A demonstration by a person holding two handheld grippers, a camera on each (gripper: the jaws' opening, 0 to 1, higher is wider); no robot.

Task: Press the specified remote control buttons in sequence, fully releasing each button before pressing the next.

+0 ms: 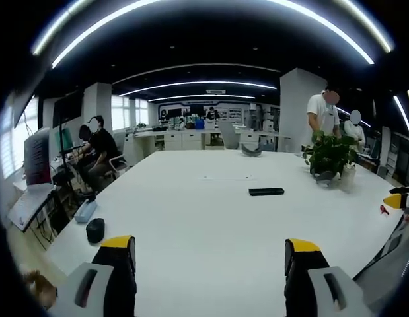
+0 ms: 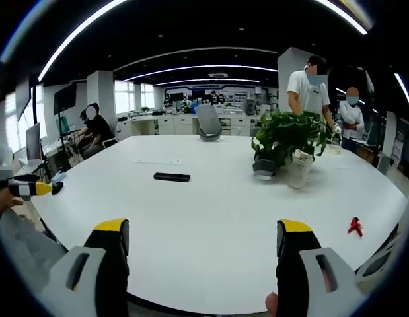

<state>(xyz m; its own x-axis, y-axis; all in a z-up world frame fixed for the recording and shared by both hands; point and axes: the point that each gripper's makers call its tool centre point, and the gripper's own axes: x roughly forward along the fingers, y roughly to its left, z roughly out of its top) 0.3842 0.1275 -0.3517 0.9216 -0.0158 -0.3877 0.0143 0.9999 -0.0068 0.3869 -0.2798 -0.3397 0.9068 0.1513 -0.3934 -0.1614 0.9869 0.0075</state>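
Note:
A black remote control (image 1: 266, 191) lies flat on the big white table (image 1: 211, 224), far ahead of my left gripper (image 1: 211, 254). That gripper is open, its yellow-tipped jaws wide apart over the near table edge with nothing between them. In the right gripper view the same remote (image 2: 172, 177) lies left of centre on the table (image 2: 217, 218), well beyond my right gripper (image 2: 203, 239), which is open and holds nothing. The right gripper's yellow tip (image 1: 396, 200) enters the left gripper view at the right edge, and the left gripper's tip (image 2: 29, 189) enters the right gripper view at the left edge.
A potted green plant (image 2: 287, 142) in a white pot stands on the table's right side, beside a grey object (image 2: 264, 169). A small red item (image 2: 355, 226) lies near the right edge. A dark round object (image 1: 95, 230) sits at the table's left corner. People stand and sit around the table.

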